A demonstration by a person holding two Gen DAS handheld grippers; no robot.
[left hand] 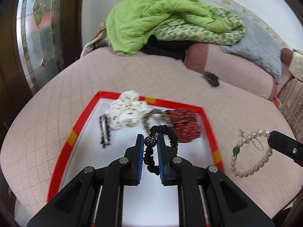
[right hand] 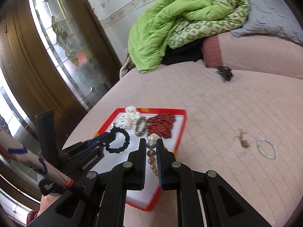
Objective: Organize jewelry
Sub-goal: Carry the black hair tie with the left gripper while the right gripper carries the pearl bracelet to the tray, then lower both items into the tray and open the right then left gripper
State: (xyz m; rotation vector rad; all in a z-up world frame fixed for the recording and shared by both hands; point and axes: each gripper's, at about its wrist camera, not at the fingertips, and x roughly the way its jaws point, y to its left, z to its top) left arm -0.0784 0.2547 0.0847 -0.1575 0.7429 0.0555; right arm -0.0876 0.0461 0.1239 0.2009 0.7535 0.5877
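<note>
Both hand-held grippers loaded over the tray on the bed.
Left hand-held gripper clamps the black hair tie, loop arching up-right past the fingertips, lower end hidden between the pads. Right hand-held gripper clamps the pearl bracelet, strand running along its fingers; far half hidden, frame blurred.

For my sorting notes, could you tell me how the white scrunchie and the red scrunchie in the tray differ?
The white scrunchie has small dark marks and lies at the tray's far rim, beside a silver clip. The red scrunchie has pale dashes and lies toward the opposite side. A beaded band separates them. Both are puffy printed fabric, inside the tray.
</note>
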